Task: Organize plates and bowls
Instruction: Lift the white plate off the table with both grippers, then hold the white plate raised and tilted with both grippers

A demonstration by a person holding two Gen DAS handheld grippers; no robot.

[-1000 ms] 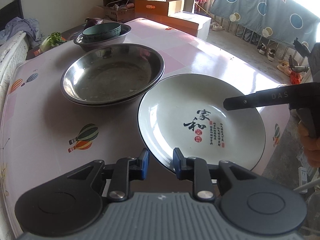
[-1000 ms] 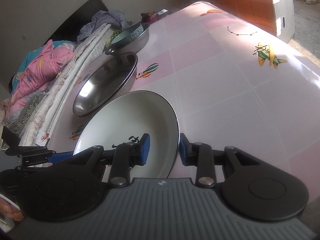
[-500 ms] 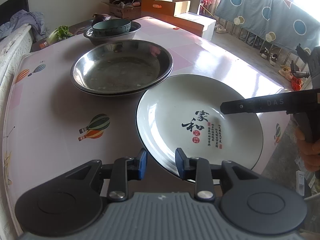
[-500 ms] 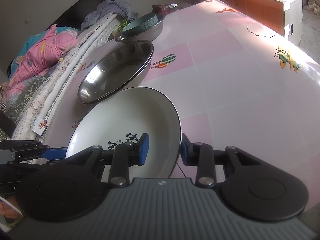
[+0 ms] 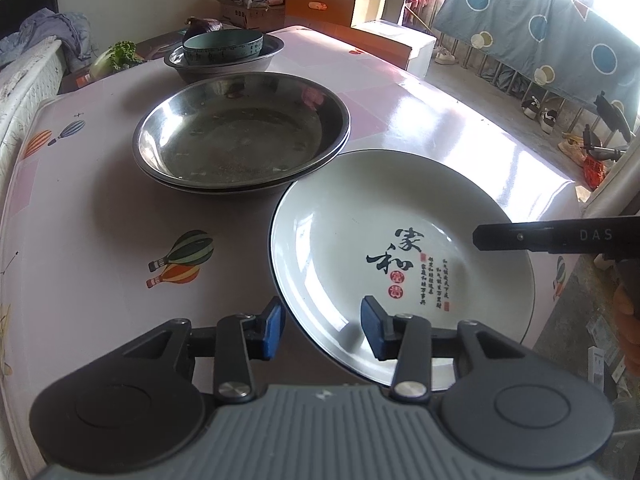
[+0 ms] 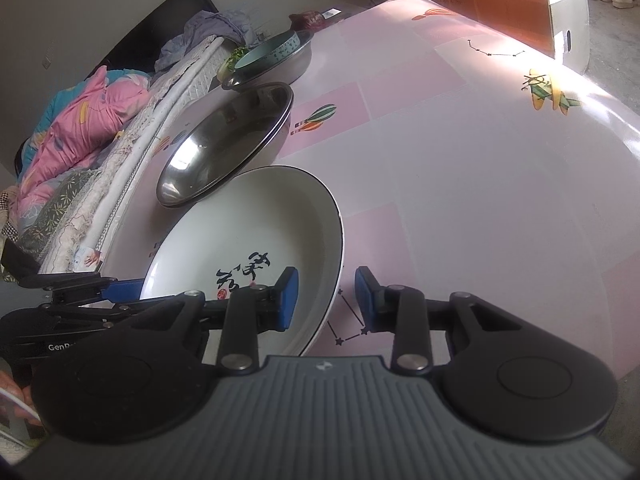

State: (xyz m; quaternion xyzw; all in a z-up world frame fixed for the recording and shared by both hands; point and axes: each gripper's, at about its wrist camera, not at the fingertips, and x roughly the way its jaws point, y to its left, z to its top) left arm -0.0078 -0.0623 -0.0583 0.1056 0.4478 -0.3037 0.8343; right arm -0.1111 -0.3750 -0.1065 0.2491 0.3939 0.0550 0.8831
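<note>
A white plate with black characters lies tilted at the table's near corner, its far rim over the edge of two stacked steel plates. My left gripper straddles the plate's near rim. Its jaws are opening and the blue pads stand off the rim. My right gripper is shut on the opposite rim of the white plate, one pad inside and one outside. Its upper finger reaches over the plate from the right. Behind the steel plates, a teal bowl sits in a steel basin.
The table wears a pink balloon-print cloth whose right edge drops off just past the white plate. Bedding lies along the left side. Greens and cardboard boxes stand beyond the far end. A hand holds the right gripper.
My left gripper's pads have spread apart and come off the plate's rim. The right gripper keeps the same gap on the other rim. The plate has barely moved.
</note>
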